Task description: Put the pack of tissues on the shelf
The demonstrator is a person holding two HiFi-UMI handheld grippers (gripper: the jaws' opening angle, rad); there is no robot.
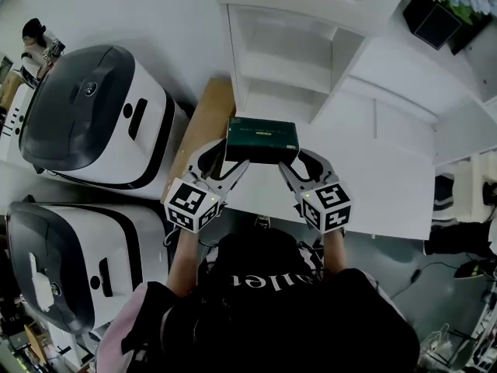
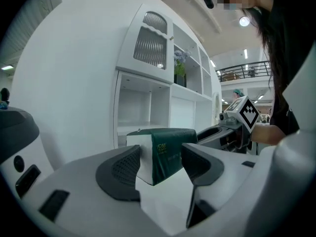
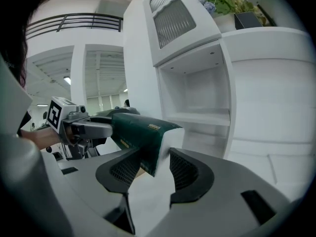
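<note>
The pack of tissues (image 1: 262, 141) is a dark green block with white ends, held level in the air in front of the white shelf unit (image 1: 283, 68). My left gripper (image 1: 231, 159) is shut on its left end and my right gripper (image 1: 295, 162) on its right end. In the left gripper view the pack (image 2: 165, 149) sits between the pads of the left gripper (image 2: 160, 166), with the open shelf compartments (image 2: 143, 107) behind. In the right gripper view the pack (image 3: 140, 132) is pinched in the right gripper (image 3: 150, 169), and an empty shelf bay (image 3: 202, 98) lies just ahead.
Two large white-and-grey machines (image 1: 93, 115) (image 1: 70, 255) stand at the left. A wooden panel (image 1: 206, 119) and a white counter (image 1: 380, 177) lie below the pack. A dark pot of flowers (image 1: 439, 6) tops the unit. A person (image 1: 35, 45) sits far left.
</note>
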